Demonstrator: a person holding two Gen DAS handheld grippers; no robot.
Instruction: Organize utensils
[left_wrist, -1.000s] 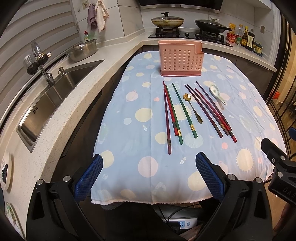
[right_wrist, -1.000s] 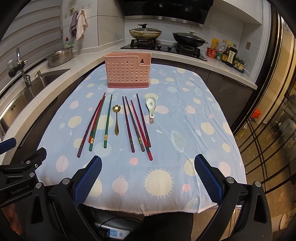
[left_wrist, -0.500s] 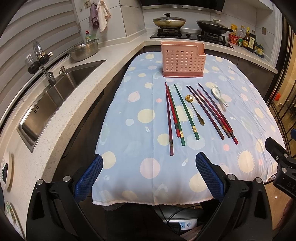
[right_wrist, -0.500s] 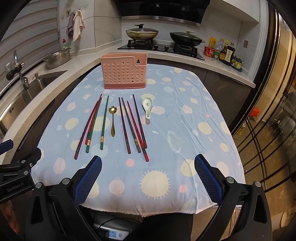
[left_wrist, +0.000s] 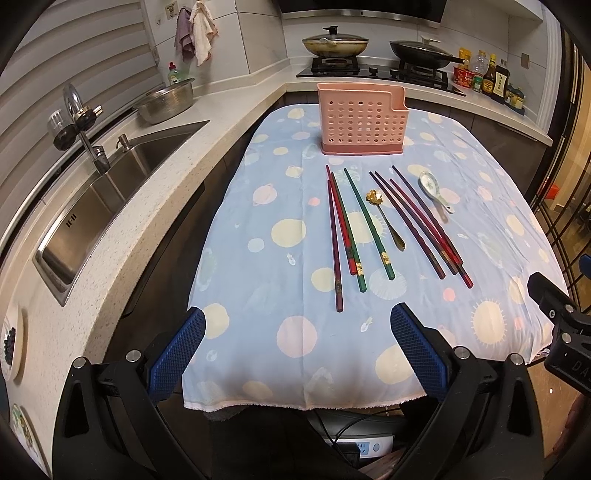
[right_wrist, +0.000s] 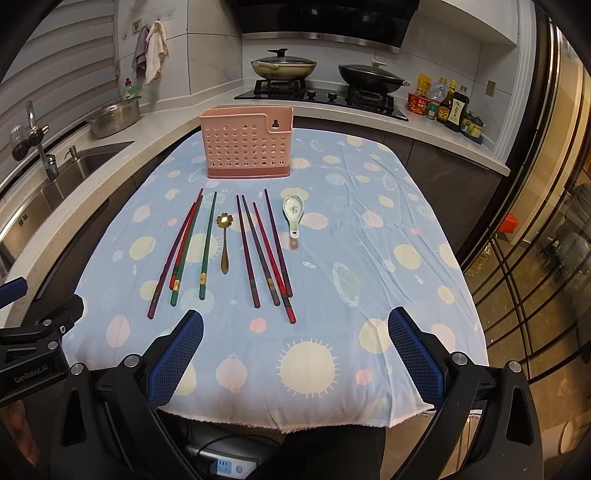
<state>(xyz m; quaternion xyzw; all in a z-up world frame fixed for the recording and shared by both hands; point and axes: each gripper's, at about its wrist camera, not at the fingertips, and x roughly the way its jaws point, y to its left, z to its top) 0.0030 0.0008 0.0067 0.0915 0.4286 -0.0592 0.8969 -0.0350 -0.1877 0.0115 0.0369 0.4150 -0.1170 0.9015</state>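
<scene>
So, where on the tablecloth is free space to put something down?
Free: the right part of the tablecloth, beyond the ceramic spoon; the left strip beside the outermost chopstick; the near edge in front of both open tools. Crowded: the middle, from the pink holder down through chopsticks and gold spoon.

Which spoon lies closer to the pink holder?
The white ceramic spoon, right of all the chopsticks, with its bowl toward the pink holder. The slim gold spoon lies between the two chopstick groups, further back.
</scene>
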